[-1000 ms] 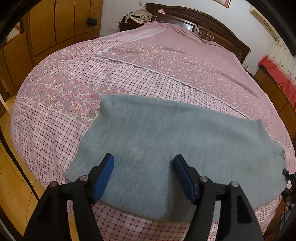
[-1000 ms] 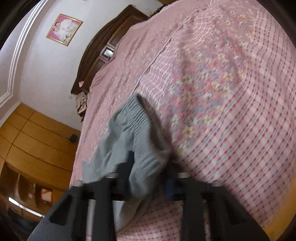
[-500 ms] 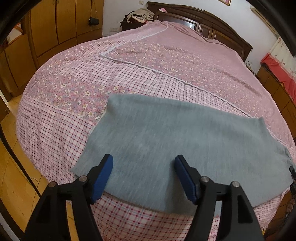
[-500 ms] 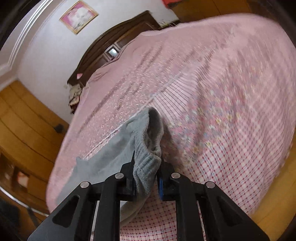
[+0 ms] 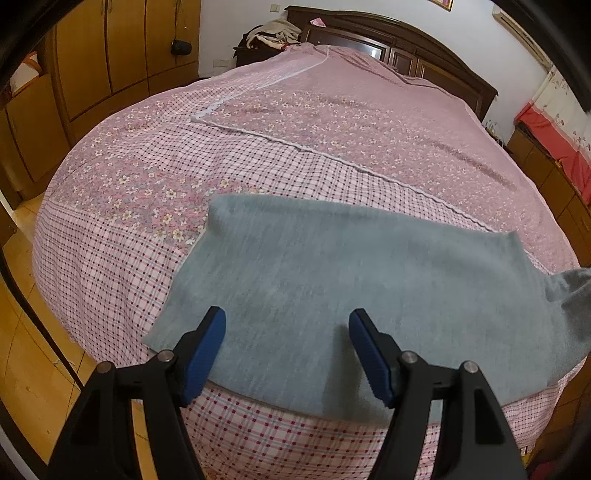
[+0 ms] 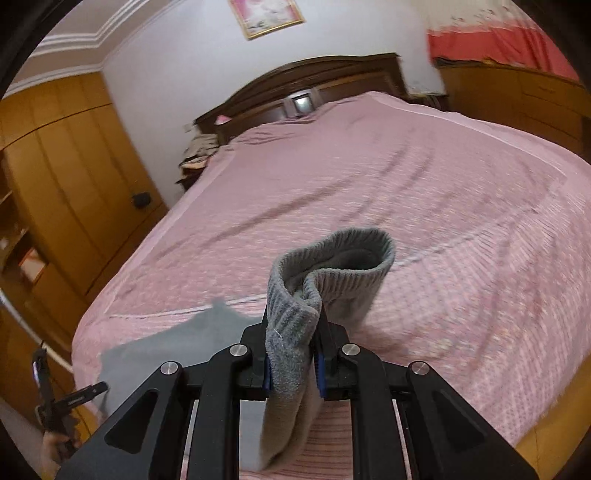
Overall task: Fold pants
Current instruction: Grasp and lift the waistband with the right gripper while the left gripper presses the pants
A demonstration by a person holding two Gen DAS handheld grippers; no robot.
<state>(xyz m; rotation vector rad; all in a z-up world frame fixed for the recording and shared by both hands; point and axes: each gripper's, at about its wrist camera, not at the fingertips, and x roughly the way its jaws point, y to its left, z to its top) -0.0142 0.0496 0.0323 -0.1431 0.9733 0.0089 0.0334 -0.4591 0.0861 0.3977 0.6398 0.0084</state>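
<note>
Grey-blue pants (image 5: 351, 280) lie flat across the near end of the bed in the left wrist view, folded lengthwise. My left gripper (image 5: 288, 347) is open and empty, hovering over their near left part. My right gripper (image 6: 293, 354) is shut on the ribbed grey waistband (image 6: 295, 314) and holds it lifted off the bed; the waistband loops open above the jaws. The raised end shows at the right edge of the left wrist view (image 5: 576, 295). The flat part of the pants also shows in the right wrist view (image 6: 166, 354).
The bed (image 5: 332, 122) has a pink floral and checked cover and a dark wooden headboard (image 6: 295, 85). Wooden wardrobes (image 5: 110, 55) stand to the left. A clothes pile (image 5: 273, 33) sits by the headboard. Wooden floor (image 5: 29, 369) runs below the bed's edge.
My right gripper has lifted the waistband off the bed and swung round, so the view now faces the headboard. The left gripper has stayed open, drifting slightly over the pants.
</note>
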